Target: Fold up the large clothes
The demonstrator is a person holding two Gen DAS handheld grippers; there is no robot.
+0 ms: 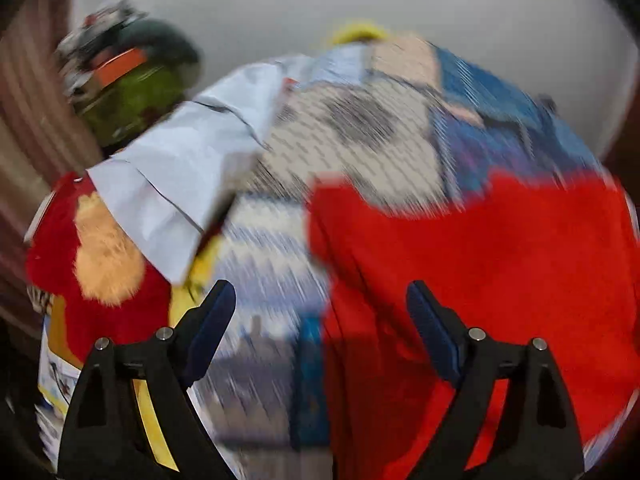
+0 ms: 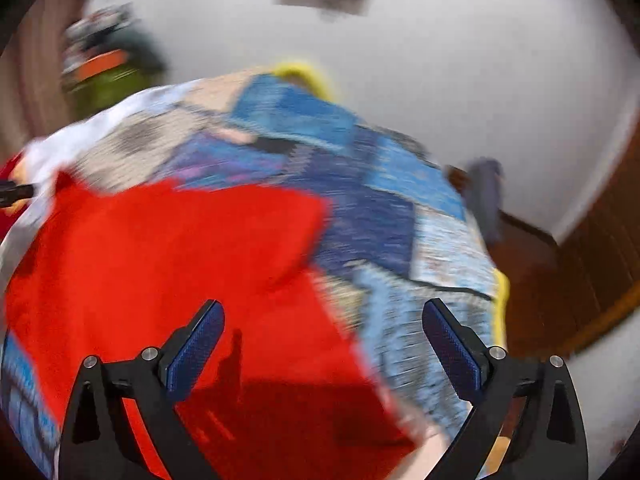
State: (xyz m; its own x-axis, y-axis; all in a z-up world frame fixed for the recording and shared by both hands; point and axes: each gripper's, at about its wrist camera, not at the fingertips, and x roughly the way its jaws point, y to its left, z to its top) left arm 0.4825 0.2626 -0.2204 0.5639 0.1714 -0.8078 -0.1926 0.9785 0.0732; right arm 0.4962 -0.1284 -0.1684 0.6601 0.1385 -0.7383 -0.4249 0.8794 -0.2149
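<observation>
- Far left, left wrist view: a second red piece with a fuzzy orange patch [image 1: 106,252] lies at the bed's edge, partly under a pale grey-white garment [image 1: 168,184]. Neither looks to be the item in hand.
- Behind them, a green and dark bundle [image 1: 132,92] sits near the wall; too blurred to identify.
- Left gripper [image 1: 320,312]: jaws spread wide, nothing between the pads. It hovers over the patterned bedspread [image 1: 272,264], just beside the left edge of the red garment [image 1: 480,272].
- Centre: the red garment lies spread on the bedspread, mostly flat, with a creased corner toward the far side. In the right wrist view it fills the left and middle [image 2: 168,264].
- Right gripper [image 2: 322,328]: jaws likewise released and empty, poised above the garment's near right portion.
- Right of it, bare blue patchwork [image 2: 400,208] of the bedspread, then a dark wooden surface [image 2: 560,280].
- Judgement: both views are heavily motion-blurred, so the hands seem to be in transit. Step reads as approach to a grasp; no fold visible yet.
- Next move, as I judge it: each gripper needs to settle on an edge or corner of the red cloth, pinch a single layer, then lift together.
</observation>
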